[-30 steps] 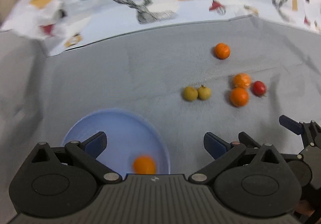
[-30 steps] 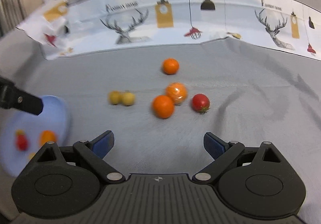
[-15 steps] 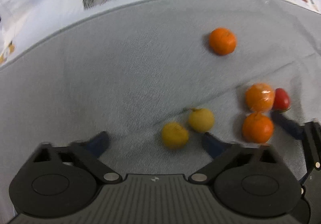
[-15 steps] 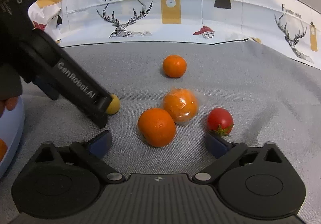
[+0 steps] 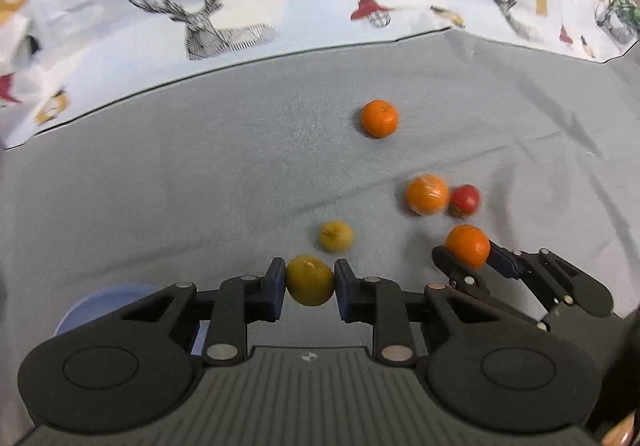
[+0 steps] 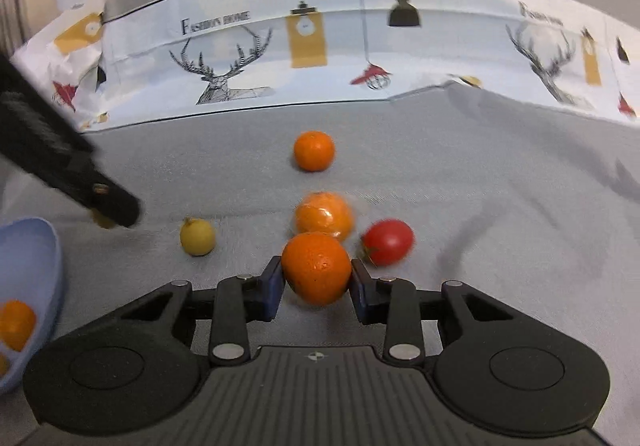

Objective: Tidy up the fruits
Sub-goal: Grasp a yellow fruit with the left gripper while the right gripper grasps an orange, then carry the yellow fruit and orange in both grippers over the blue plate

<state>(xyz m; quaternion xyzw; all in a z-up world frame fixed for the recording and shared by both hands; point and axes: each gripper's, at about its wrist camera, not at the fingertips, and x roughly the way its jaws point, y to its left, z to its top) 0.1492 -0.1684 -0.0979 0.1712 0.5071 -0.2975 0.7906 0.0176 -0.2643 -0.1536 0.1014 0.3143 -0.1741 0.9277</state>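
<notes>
Fruit, loose, on a table under grey cloth; a blue bowl at the left already holds an orange fruit.

Item 1: yellow-green fruit, small and round. Held by the left tongs, closed on its two sides at the widest part. Judged light and firm with smooth skin; a mid-line hold suits it, since a grip above or below centre would likely squeeze it out.

Item 2: orange, gripped by the right tongs, pads pressed on opposite flanks. Judged heavier than item 1, with a dimpled peel that gives some grip and a little yield under pressure.

Item 3: second yellow fruit, free on the cloth, just beyond item 1.

Item 4: orange wrapped in clear film, touching or nearly touching item 2. The film is probably slippery.

Item 5: tomato, beside items 2 and 4. Thin-skinned and soft; needs light pressure.

Item 6: far orange, well apart from the rest.
</notes>
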